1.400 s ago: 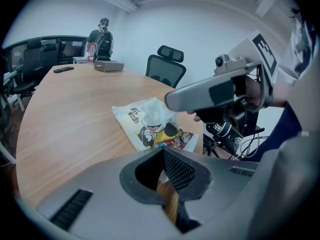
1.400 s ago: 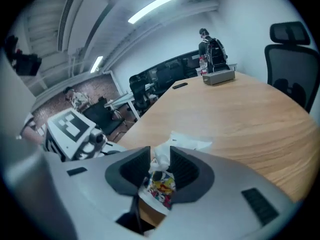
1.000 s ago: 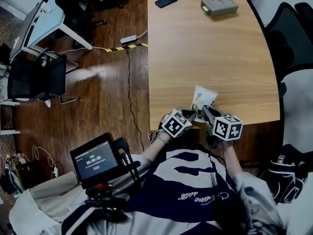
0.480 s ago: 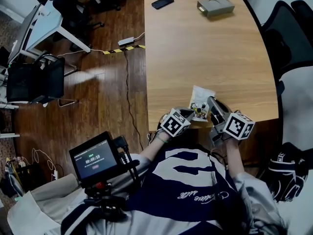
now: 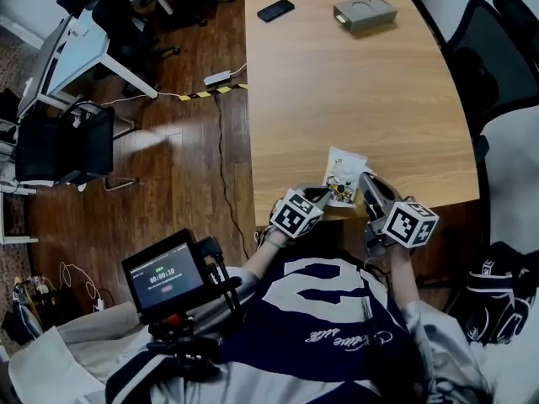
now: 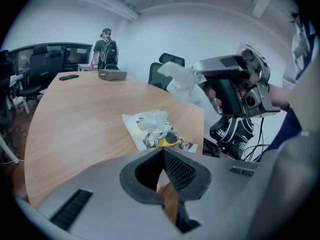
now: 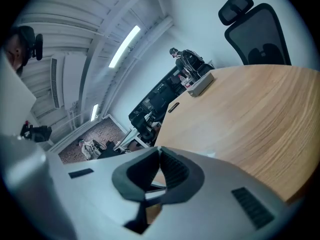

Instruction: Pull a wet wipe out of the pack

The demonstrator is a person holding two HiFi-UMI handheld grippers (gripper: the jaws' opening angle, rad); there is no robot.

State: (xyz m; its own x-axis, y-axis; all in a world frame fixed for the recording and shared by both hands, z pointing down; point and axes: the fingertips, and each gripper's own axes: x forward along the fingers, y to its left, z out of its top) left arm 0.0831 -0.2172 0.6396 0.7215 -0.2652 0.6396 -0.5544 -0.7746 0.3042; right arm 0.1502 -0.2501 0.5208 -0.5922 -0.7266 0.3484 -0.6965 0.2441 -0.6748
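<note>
The wet wipe pack (image 5: 344,177), white with a printed yellow label, lies flat on the wooden table (image 5: 354,82) near its front edge. In the left gripper view the pack (image 6: 157,130) has a crumpled tuft at its opening. My right gripper (image 6: 197,70) hovers above and to the right of it, shut on a white wet wipe (image 6: 179,80) that hangs free of the pack. From above, the right gripper (image 5: 367,180) is just right of the pack. My left gripper (image 5: 323,194) sits at the pack's near left corner, jaws shut with nothing seen between them (image 6: 162,151).
A black phone (image 5: 275,10) and a grey box (image 5: 364,12) lie at the table's far end. A black office chair (image 5: 497,49) stands to the right. A person (image 6: 106,48) stands far off. The table's front edge is right under both grippers.
The right gripper has risen and drawn to the right, away from the pack. The pack, tipped up a second ago, now lies flat. The left gripper has hardly moved.
</note>
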